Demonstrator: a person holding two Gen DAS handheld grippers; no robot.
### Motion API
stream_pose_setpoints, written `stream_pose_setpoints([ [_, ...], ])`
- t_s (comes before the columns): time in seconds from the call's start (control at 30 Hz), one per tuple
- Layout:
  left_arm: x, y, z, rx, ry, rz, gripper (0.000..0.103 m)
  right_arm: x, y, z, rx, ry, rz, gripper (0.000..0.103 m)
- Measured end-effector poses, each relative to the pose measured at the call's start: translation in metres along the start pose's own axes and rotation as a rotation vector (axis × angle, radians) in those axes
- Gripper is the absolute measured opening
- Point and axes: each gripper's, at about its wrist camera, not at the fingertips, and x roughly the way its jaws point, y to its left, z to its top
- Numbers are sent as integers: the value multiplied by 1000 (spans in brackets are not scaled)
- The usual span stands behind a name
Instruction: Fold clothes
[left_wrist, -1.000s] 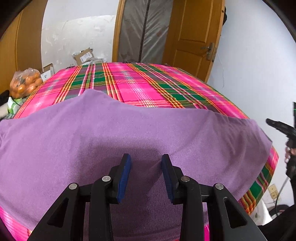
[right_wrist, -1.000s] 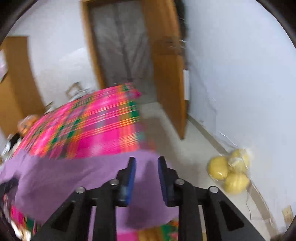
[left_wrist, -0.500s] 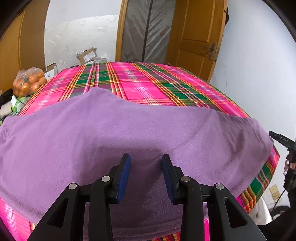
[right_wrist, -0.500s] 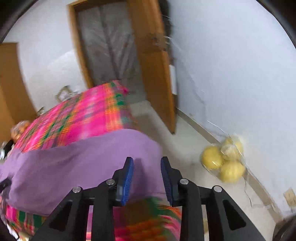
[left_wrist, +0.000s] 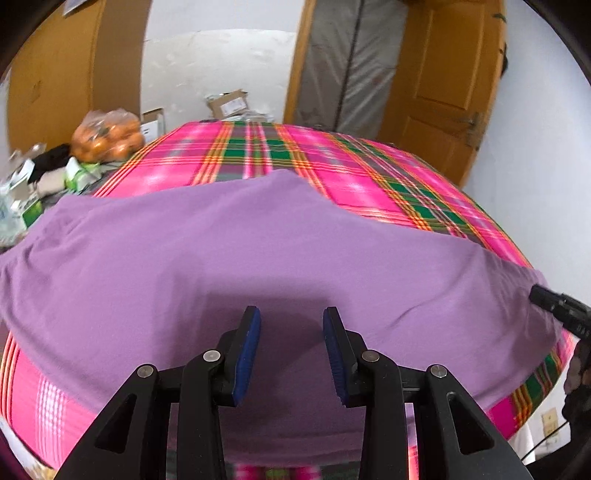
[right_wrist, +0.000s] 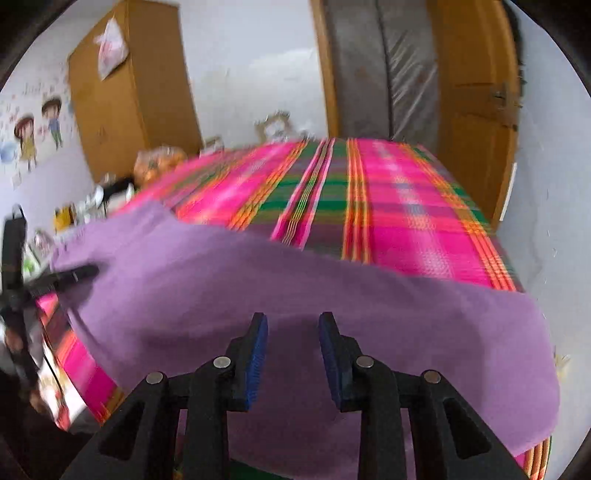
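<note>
A purple garment (left_wrist: 258, 251) lies spread flat across the near half of a bed covered in pink plaid cloth (left_wrist: 332, 162). Its near edge hangs over the bed's front side. My left gripper (left_wrist: 291, 315) hovers open over the garment's near middle, nothing between its blue pads. In the right wrist view the same garment (right_wrist: 258, 288) fills the foreground. My right gripper (right_wrist: 292, 321) is above its near right part, jaws closing with nothing pinched between them. The right gripper's tip (left_wrist: 557, 314) shows by the garment's right corner. The left gripper (right_wrist: 74, 275) shows at the garment's left end.
A bag of oranges (left_wrist: 107, 134) and small clutter (left_wrist: 29, 181) sit beyond the bed's left side. Cardboard boxes (left_wrist: 229, 105) stand behind the bed. A wooden door (left_wrist: 443, 85) and white wall are on the right, a wardrobe (right_wrist: 125, 85) at back left.
The right gripper swung left, from facing the floor and the fruit by the wall to over the garment on the bed. The left gripper shifted a little sideways, still open over the cloth.
</note>
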Motion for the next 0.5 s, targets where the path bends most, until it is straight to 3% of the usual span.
stream_pose_setpoints([
  [0.13, -6, 8, -6, -15, -7, 9, 37, -10, -12, -10, -22, 21, -35, 19],
  [0.27, -8, 6, -5, -9, -9, -7, 37, -16, -13, -12, -26, 41, -67, 19],
  [0.37, -9, -6, -4, 26, -18, -53, 37, -14, 6, -3, -27, 3, 4, 19],
  [0.5, -11, -20, -7, 86, -20, -97, 37, 0, 35, 2, -92, 15, 62, 19],
])
